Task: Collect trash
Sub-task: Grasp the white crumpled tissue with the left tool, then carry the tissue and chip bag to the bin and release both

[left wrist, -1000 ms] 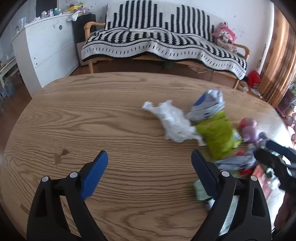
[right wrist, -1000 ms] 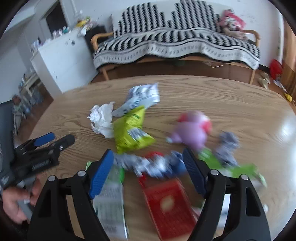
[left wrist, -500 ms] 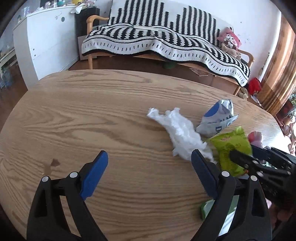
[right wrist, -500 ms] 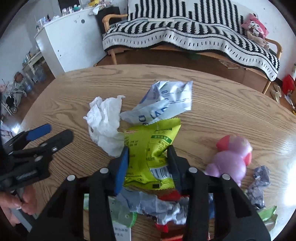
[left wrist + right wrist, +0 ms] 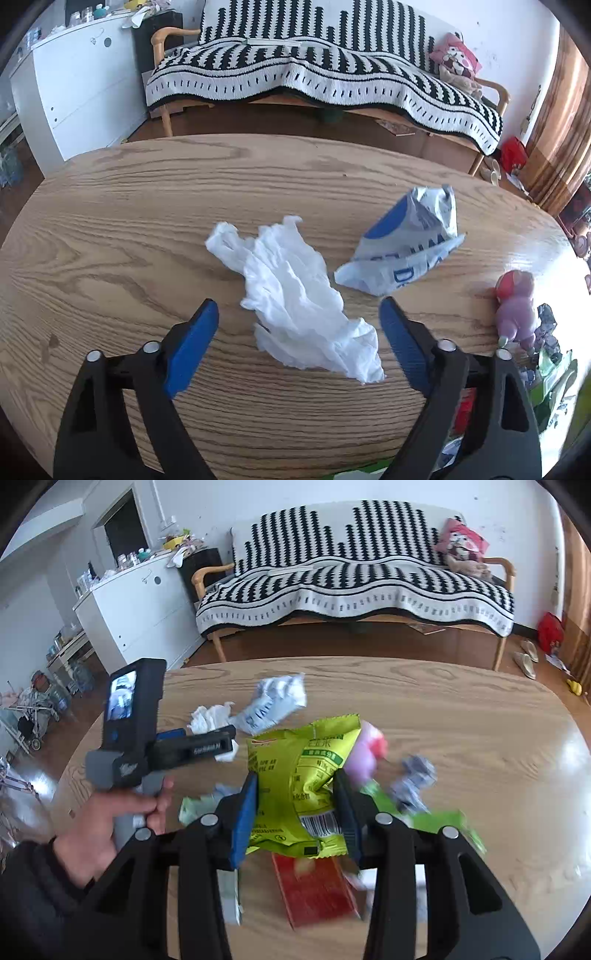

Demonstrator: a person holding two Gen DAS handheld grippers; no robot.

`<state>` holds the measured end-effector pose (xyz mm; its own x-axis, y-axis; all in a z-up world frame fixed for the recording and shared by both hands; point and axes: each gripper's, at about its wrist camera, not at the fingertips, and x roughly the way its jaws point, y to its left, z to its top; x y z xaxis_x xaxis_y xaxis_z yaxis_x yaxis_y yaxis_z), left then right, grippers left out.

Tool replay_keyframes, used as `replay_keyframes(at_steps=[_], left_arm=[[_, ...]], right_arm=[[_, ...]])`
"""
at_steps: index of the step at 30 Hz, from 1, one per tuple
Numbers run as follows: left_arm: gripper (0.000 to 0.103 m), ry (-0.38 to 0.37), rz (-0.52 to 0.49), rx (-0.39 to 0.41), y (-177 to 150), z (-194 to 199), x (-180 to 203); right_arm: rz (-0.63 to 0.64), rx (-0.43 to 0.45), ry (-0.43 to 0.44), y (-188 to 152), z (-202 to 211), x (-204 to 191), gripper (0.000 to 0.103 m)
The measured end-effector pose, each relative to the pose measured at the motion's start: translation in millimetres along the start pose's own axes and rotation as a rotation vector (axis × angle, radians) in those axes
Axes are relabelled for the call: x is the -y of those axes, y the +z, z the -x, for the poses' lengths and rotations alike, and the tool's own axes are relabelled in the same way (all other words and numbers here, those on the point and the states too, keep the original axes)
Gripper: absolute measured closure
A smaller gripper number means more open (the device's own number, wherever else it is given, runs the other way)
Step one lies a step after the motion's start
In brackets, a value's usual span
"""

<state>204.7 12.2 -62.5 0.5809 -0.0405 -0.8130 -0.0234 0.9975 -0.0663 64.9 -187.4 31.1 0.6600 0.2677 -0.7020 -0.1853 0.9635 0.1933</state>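
Observation:
My right gripper (image 5: 295, 801) is shut on a green snack bag (image 5: 299, 775) and holds it lifted above the wooden table (image 5: 461, 738). My left gripper (image 5: 299, 325) is open, its fingers on either side of a crumpled white tissue (image 5: 295, 295) that lies on the table (image 5: 110, 221). A crumpled blue-and-white wrapper (image 5: 406, 243) lies just beyond, to the right. In the right wrist view the left gripper (image 5: 207, 744) shows at the left, over the tissue (image 5: 208, 716) and near the wrapper (image 5: 273, 701).
A red packet (image 5: 314, 890), a pink-purple toy (image 5: 515, 306), a grey crumpled wrapper (image 5: 417, 771) and green packaging (image 5: 443, 819) lie on the table's right side. A striped sofa (image 5: 314, 74) and a white cabinet (image 5: 74, 92) stand beyond the table.
My right gripper has lifted the green snack bag off the table. My left gripper has moved forward and right, so the white tissue now lies between its open fingers.

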Motion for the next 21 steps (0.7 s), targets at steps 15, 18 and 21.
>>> replay_keyframes(at_steps=[15,18,21], left_arm=[[0.084,-0.028,-0.022,-0.002,-24,59,17],[0.084,-0.075,-0.084,0.036,-33,89,53],[0.084,-0.138,-0.163,0.091,-45,121,101]], right_arm=[[-0.215,0.066,-0.200,-97,137,124,0.062],[-0.282,0.084,-0.268,-121,171,162,0.062],[-0.345,0.103,-0.343,-143,202,199,0.062]])
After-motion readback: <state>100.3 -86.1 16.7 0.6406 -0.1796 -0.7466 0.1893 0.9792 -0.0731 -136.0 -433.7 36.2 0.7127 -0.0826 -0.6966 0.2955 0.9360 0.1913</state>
